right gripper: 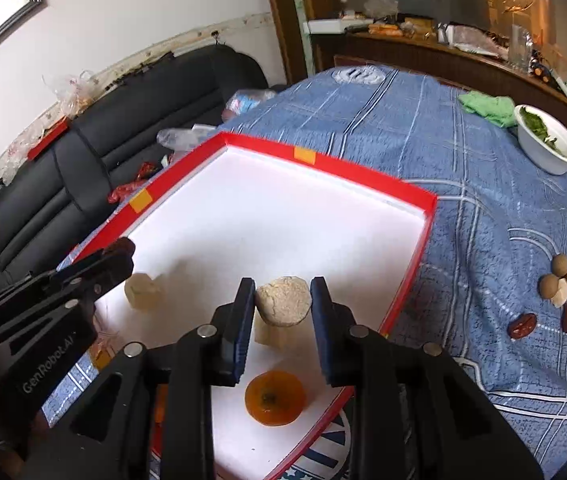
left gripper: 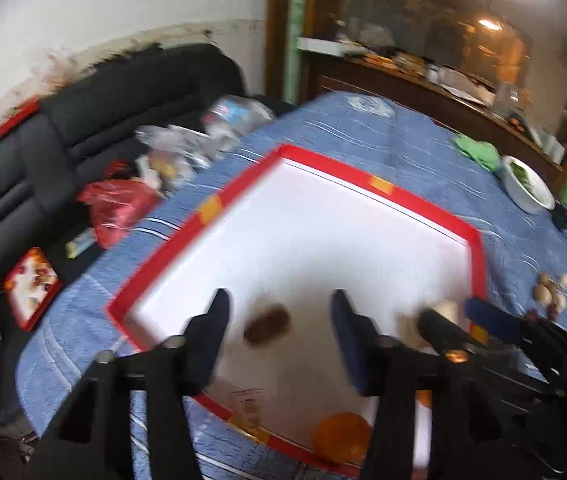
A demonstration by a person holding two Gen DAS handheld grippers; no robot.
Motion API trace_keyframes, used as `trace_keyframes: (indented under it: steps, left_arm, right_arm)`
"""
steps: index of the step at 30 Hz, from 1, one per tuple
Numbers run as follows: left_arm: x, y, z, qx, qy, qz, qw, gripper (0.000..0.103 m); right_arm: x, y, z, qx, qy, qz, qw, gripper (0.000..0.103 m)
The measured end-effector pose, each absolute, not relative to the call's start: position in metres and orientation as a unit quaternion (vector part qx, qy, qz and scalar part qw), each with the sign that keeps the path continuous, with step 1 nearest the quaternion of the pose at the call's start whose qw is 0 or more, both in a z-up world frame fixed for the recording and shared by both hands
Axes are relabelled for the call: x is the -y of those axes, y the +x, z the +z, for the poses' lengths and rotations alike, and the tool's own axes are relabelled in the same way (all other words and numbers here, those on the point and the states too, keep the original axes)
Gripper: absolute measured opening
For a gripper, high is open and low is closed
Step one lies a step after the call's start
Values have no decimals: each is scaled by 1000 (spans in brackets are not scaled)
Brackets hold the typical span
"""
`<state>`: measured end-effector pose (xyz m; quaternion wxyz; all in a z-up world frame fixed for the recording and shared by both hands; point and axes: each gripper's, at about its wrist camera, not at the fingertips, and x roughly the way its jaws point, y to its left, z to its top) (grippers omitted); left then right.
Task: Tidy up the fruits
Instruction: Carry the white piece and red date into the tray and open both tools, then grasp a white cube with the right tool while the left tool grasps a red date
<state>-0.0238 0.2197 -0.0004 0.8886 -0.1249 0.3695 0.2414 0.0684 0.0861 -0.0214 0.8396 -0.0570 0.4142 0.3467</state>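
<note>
A red-rimmed white tray [right gripper: 367,170] lies on the blue cloth; it also shows in the left wrist view [left gripper: 315,156]. My right gripper [right gripper: 282,300] is shut on a pale rough round piece [right gripper: 283,300], held above the tray over a pale chunk [right gripper: 271,334]. An orange fruit [right gripper: 275,398] and another pale chunk [right gripper: 143,292] lie in the tray. My left gripper [left gripper: 281,320] is open above the tray, with a blurred brown fruit [left gripper: 268,324] between its fingers, not gripped. The orange fruit [left gripper: 341,436] shows low in that view.
Loose round brown fruits, pale chunks and red dates [right gripper: 563,296] lie on the cloth right of the tray. A white bowl of greens [right gripper: 547,142] and a green cloth [right gripper: 487,106] sit far right. A black sofa [right gripper: 123,128] with bags stands to the left.
</note>
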Motion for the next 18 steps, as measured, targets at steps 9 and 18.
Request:
trace_keyframes:
  steps: [9,18]
  left_arm:
    - [-176,-27,24,-319,-113,192,921,74]
    - [-55,15,18,-332,-44,31,942,74]
  right_arm:
    - [-46,64,-9,-391,-25,346,852,73]
    - [107,92,1,-362,20,211,908,72]
